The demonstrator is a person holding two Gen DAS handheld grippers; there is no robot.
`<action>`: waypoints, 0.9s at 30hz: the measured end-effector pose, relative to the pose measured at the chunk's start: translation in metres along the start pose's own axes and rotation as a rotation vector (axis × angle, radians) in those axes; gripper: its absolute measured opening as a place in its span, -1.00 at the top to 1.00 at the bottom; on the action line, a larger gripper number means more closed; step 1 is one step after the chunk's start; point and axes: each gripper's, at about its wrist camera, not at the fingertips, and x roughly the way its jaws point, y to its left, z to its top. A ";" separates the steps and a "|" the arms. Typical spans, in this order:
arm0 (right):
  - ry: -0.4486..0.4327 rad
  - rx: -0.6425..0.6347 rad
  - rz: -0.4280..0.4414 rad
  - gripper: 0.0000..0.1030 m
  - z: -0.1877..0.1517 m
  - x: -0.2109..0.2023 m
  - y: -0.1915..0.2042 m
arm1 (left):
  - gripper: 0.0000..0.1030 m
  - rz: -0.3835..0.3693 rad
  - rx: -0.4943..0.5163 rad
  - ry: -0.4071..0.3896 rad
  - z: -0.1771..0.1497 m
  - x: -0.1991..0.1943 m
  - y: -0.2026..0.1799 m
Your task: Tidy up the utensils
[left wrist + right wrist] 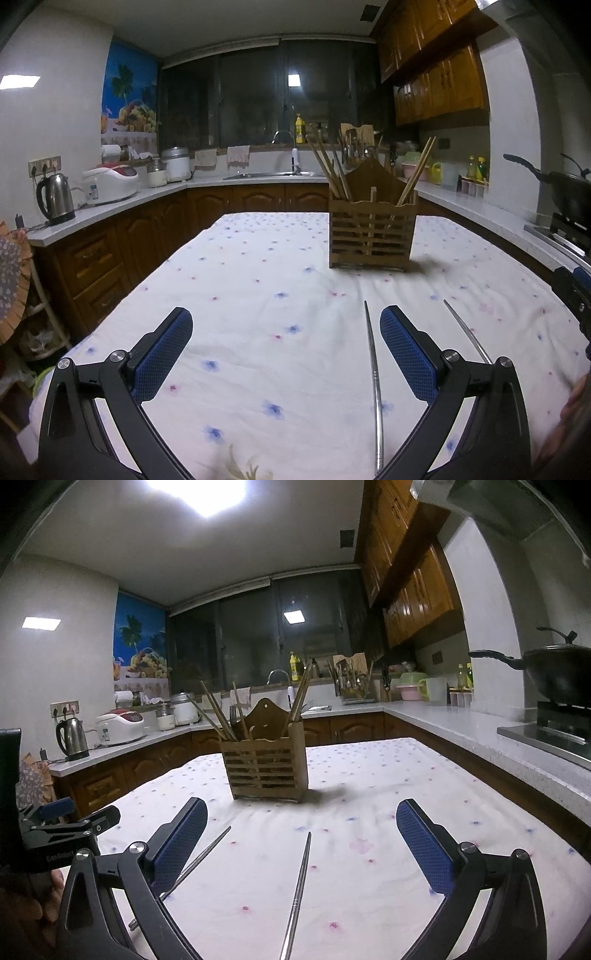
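Observation:
A wooden slatted utensil holder (371,230) with several wooden chopsticks stands on the floral tablecloth (258,280); it also shows in the right wrist view (266,770). Two metal chopsticks lie loose on the cloth near me: one (375,376) just inside my left gripper's right finger, the other (467,330) to the right of it. In the right wrist view one metal chopstick (299,882) lies between the fingers and the other (192,864) passes under the left finger. My left gripper (286,325) is open and empty. My right gripper (301,816) is open and empty.
Kitchen counters run round the table: kettle (55,199) and rice cooker (110,184) at left, sink (273,175) at back, black wok (554,675) on the stove at right. The right gripper's body (576,291) shows at the left view's right edge.

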 end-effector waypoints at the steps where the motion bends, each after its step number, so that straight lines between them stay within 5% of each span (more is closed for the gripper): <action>1: 0.000 -0.001 0.001 -1.00 0.000 0.000 0.000 | -1.00 0.002 0.003 -0.005 0.000 -0.001 -0.001; 27: -0.009 -0.003 0.016 -1.00 -0.001 0.000 0.002 | -1.00 0.012 0.037 -0.035 0.005 -0.011 -0.012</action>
